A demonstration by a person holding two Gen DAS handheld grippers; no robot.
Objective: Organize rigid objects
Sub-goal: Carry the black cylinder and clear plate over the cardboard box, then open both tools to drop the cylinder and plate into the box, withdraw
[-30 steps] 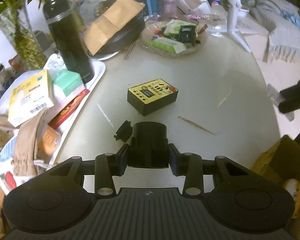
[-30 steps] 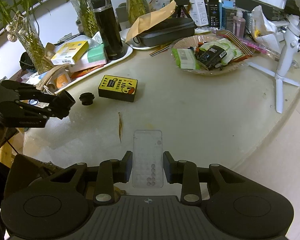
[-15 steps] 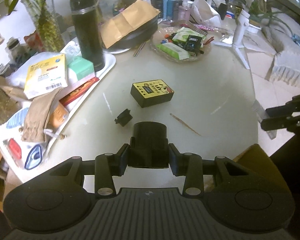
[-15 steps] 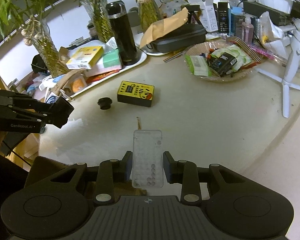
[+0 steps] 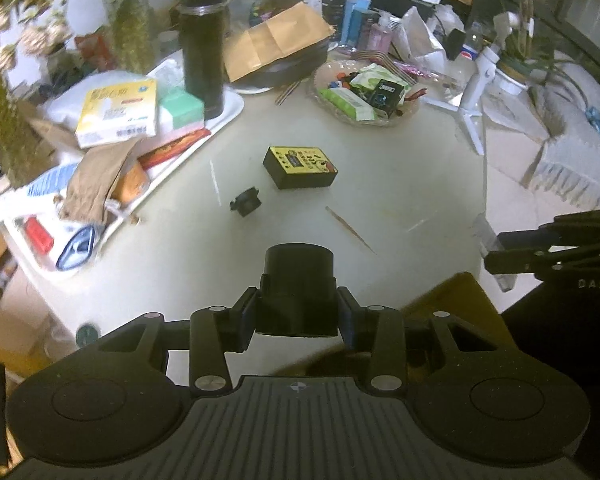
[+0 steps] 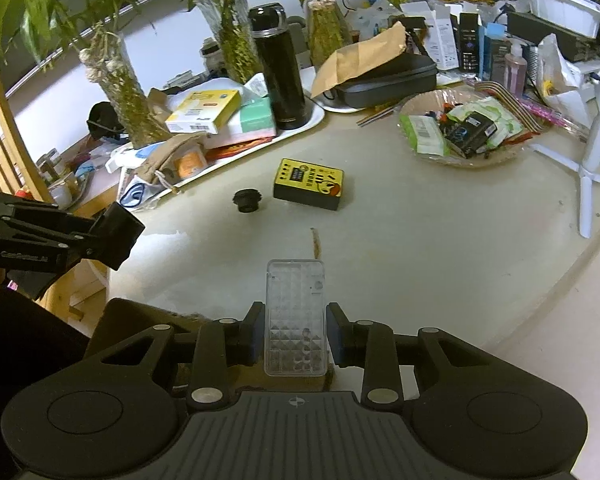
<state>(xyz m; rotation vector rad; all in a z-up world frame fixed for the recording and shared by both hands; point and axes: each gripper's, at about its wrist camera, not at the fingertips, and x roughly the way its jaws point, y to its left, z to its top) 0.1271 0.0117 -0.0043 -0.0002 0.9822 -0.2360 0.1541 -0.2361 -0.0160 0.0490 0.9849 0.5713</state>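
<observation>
A black cylindrical object (image 5: 298,280) was clamped between the jaws of the left gripper (image 5: 297,312), held above the near edge of the pale table (image 5: 400,168). A clear studded plastic case (image 6: 295,322) was gripped narrowly by the right gripper (image 6: 295,336). On the table, a yellow-topped black box (image 6: 309,189) and a small black lens cap (image 6: 247,201) were seen lying near each other, apart.

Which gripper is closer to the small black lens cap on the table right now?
Left. The left gripper, shut on a black cylinder, hangs just short of the lens cap. The right gripper, holding a clear plastic case, sits farther off toward the table's edge.
</observation>
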